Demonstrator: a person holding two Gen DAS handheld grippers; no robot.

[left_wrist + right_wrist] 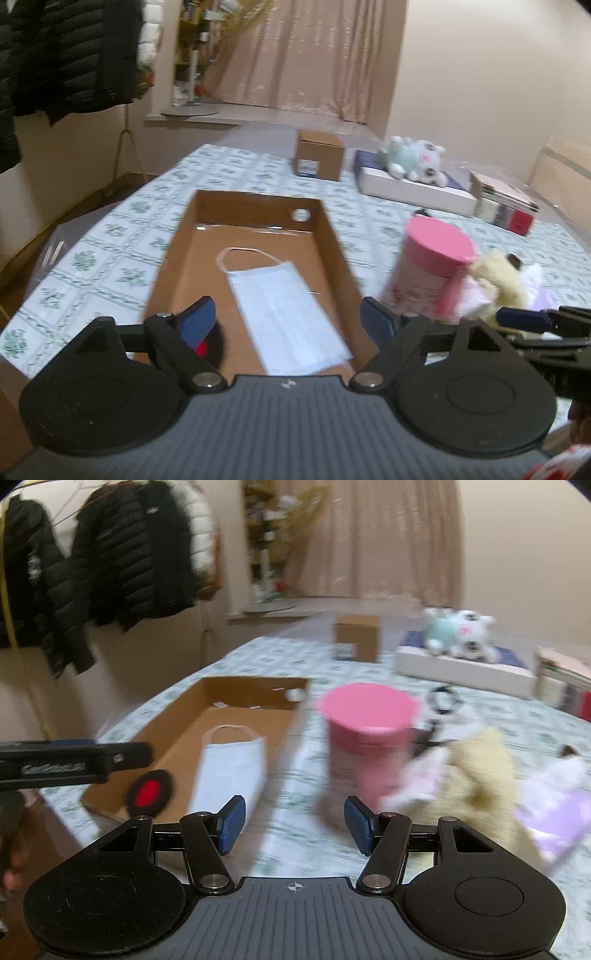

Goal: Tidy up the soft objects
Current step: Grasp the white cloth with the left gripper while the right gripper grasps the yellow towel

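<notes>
A shallow cardboard tray [184, 236] lies on the patterned tablecloth. A light blue face mask [284, 306] lies flat in it, beside a round black pad with a red centre [207, 343]. My left gripper [288, 325] is open above the tray's near end, straddling the mask without touching it. My right gripper [293, 825] is open and empty over the cloth, between the tray [177, 731] and a pink-lidded canister [365, 734]. A yellow plush toy [480, 775] lies right of the canister. The mask [232, 771] also shows in the right wrist view.
At the back stand a small brown box [319, 155], a white-and-teal plush [413, 158] on a flat white box, and stacked books [506, 206]. Dark jackets [122, 554] hang at the left wall. A purple item [554, 819] lies at the right.
</notes>
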